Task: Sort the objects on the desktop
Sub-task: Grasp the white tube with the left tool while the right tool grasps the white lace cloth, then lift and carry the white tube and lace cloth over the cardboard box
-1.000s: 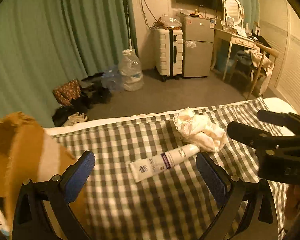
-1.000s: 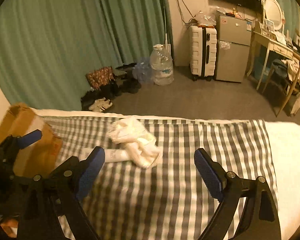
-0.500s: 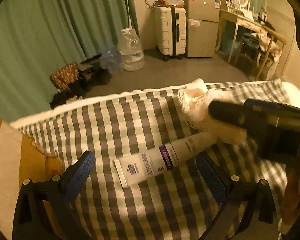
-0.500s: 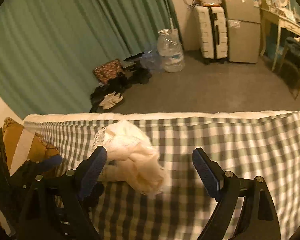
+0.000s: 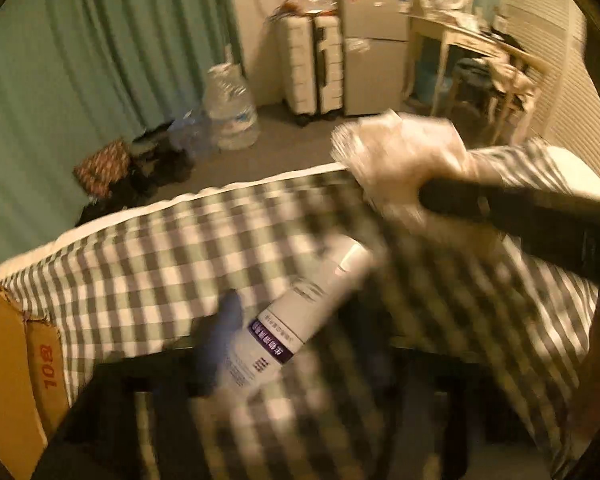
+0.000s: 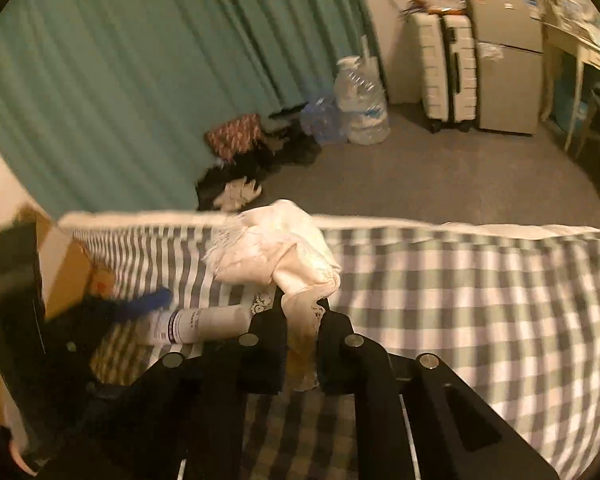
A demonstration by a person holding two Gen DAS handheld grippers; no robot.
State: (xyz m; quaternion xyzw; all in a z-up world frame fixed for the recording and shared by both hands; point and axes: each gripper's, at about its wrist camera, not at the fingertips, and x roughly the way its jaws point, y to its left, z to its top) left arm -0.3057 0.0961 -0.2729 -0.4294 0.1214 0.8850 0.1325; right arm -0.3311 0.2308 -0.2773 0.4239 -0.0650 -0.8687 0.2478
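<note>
A white tube (image 5: 300, 312) with a purple band lies slanted on the checked cover, blurred. My left gripper (image 5: 296, 336) straddles it with its jaws closing, and its blue pad (image 5: 224, 320) is against the tube's side. The right wrist view shows the same tube (image 6: 204, 322) under that blue finger (image 6: 148, 305). A crumpled white lace cloth (image 6: 276, 252) rests near the far edge. My right gripper (image 6: 302, 314) is shut on the cloth's near fold. From the left wrist view it is a black bar (image 5: 512, 216) reaching into the cloth (image 5: 396, 156).
A cardboard box (image 5: 4, 360) stands at the left edge of the checked cover (image 5: 140, 264). Beyond the far edge, on the floor, are a large water bottle (image 6: 362, 108), shoes (image 6: 236, 192), a white suitcase (image 6: 444, 64) and a small fridge (image 6: 508, 60). Green curtain behind.
Both grippers came down onto the cover. The left jaws, wide open before, have closed in around the tube. The right jaws have closed on the cloth.
</note>
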